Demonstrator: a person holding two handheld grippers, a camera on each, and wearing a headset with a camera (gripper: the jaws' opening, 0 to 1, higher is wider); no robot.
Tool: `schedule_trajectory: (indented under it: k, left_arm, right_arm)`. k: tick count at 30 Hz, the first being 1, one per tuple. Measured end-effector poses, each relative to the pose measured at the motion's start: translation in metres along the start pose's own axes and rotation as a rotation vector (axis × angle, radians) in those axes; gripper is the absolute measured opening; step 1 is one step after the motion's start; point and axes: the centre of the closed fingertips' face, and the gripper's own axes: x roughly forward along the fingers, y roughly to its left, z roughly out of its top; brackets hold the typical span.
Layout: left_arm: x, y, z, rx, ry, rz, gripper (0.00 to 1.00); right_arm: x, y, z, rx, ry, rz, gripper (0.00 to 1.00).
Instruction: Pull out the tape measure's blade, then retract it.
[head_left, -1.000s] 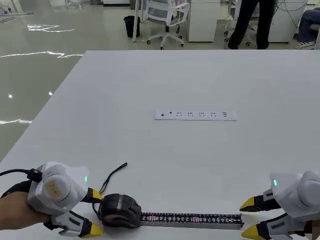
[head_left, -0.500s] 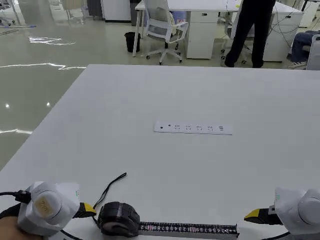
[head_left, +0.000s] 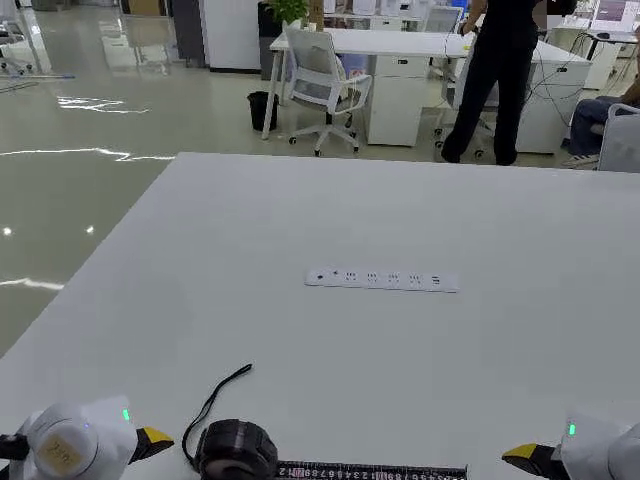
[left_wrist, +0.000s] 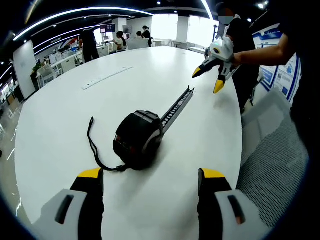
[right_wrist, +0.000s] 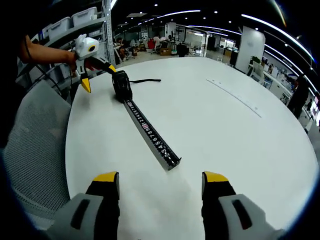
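Table: a wide white table (head_left: 400, 200) took up most of the head view, with a shiny office floor beyond it.
Tape measure: the black tape measure (left_wrist: 138, 138) lay on the table near the person's edge, just ahead of the left gripper.
Blade: the blade (right_wrist: 150, 135) was drawn out and lay flat on the table, numbers up, running in a straight line from the case towards the right gripper.
Blade end: its hooked end lay a little ahead of the right gripper's jaws and did not touch them.
Strap: a thin black strap (left_wrist: 94, 146) ran from the case in a loose curve across the table, away from the blade.
Left gripper: the left gripper (left_wrist: 151, 175) had its yellow-tipped jaws spread wide and held nothing; the case sat in front of the gap, apart from both tips.
Right gripper: the right gripper (right_wrist: 161, 178) was also spread wide and held nothing, with bare table between its tips.
Power strip: a white power strip (head_left: 382, 280) lay further out on the table, well apart from the tape measure.
Background: a white office chair (head_left: 325, 65) stood by a desk, and a person in dark clothes (head_left: 500, 70) stood beside it.
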Motion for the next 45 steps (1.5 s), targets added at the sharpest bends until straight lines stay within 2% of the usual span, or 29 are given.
schedule_trajectory:
  k: [4, 10, 11, 13, 17, 20, 25, 27, 30, 33, 45]
  left_arm:
    - [-0.006, -0.005, 0.003, -0.026, -0.027, 0.012, 0.74]
    - [-0.014, -0.011, 0.016, -0.041, -0.088, 0.043, 0.78]
    - [-0.017, -0.012, 0.021, -0.042, -0.109, 0.061, 0.79]
    - [-0.019, -0.016, 0.027, -0.053, -0.136, 0.063, 0.8]
    - [-0.02, -0.024, 0.032, -0.036, -0.139, 0.068, 0.84]
    - [-0.023, -0.027, 0.034, -0.047, -0.148, 0.074, 0.89]
    - [-0.028, -0.033, 0.034, -0.062, -0.146, 0.079, 0.9]
    - [-0.031, -0.035, 0.032, -0.077, -0.146, 0.088, 0.9]
    - [-0.037, -0.038, 0.033, -0.117, -0.176, 0.116, 0.91]
    - [-0.039, -0.041, 0.029, -0.131, -0.171, 0.13, 0.93]
    - [-0.048, -0.042, 0.027, -0.175, -0.173, 0.191, 0.99]
  right_arm:
    - [-0.005, 0.005, 0.0, 0.011, -0.008, -0.013, 0.72]
    - [-0.016, 0.011, 0.012, 0.061, -0.07, -0.054, 0.78]
    - [-0.019, 0.012, 0.014, 0.058, -0.075, -0.071, 0.78]
    - [-0.022, 0.013, 0.017, 0.072, -0.092, -0.086, 0.79]
    - [-0.026, 0.019, 0.02, 0.092, -0.108, -0.1, 0.82]
    - [-0.029, 0.024, 0.021, 0.097, -0.111, -0.11, 0.83]
    - [-0.032, 0.033, 0.024, 0.11, -0.114, -0.122, 0.86]
    - [-0.034, 0.035, 0.023, 0.117, -0.1, -0.128, 0.87]
    - [-0.037, 0.035, 0.025, 0.141, -0.116, -0.142, 0.88]
    - [-0.039, 0.037, 0.026, 0.147, -0.117, -0.151, 0.89]
    - [-0.046, 0.047, 0.035, 0.163, -0.144, -0.193, 0.91]
